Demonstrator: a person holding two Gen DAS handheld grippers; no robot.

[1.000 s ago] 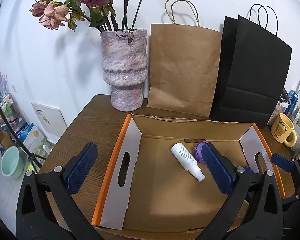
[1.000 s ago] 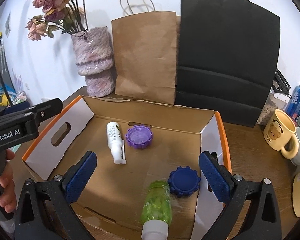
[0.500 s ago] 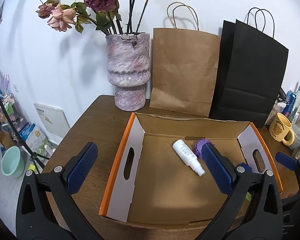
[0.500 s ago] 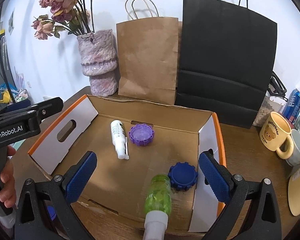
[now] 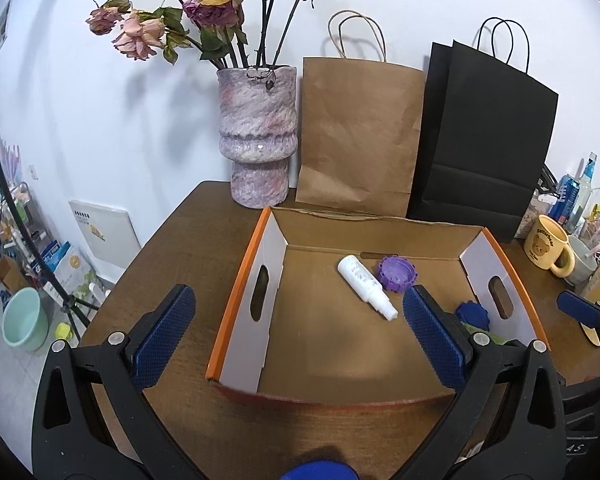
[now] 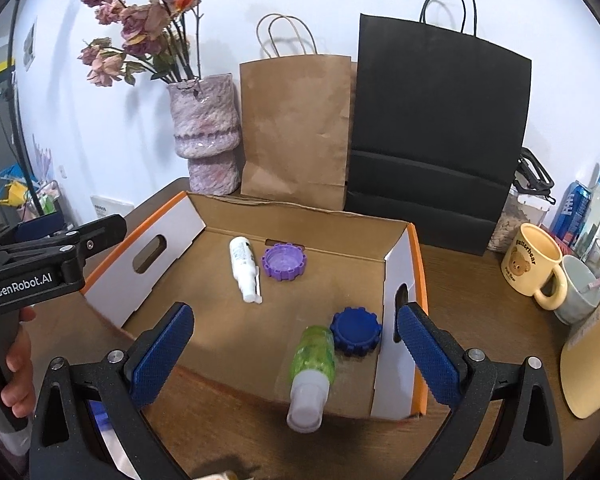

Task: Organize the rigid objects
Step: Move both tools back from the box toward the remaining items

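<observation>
An open cardboard box (image 5: 240,292) (image 6: 416,264) with orange edges sits on the brown table. Inside lie a white spray bottle (image 5: 366,286) (image 6: 244,268), a purple ridged cap (image 5: 398,272) (image 6: 284,261), a blue ridged cap (image 6: 356,331) (image 5: 473,314) and a green bottle with a white cap (image 6: 314,364), which leans over the box's near wall. My left gripper (image 5: 300,336) hangs open before the box's near left corner, holding nothing. My right gripper (image 6: 296,356) is open too, its blue pads either side of the green bottle without touching it.
Behind the box stand a mottled purple vase (image 5: 258,136) of dried roses, a brown paper bag (image 5: 358,136) and a black paper bag (image 5: 484,140). A yellow bear mug (image 6: 534,266), a grey cup (image 6: 578,288), cans and a tan pad (image 6: 592,372) crowd the right. A blue object (image 5: 318,470) shows at the bottom edge.
Both grippers have pulled back from the box and risen, so the box looks smaller and farther. The things inside have not moved. Both stay open.
</observation>
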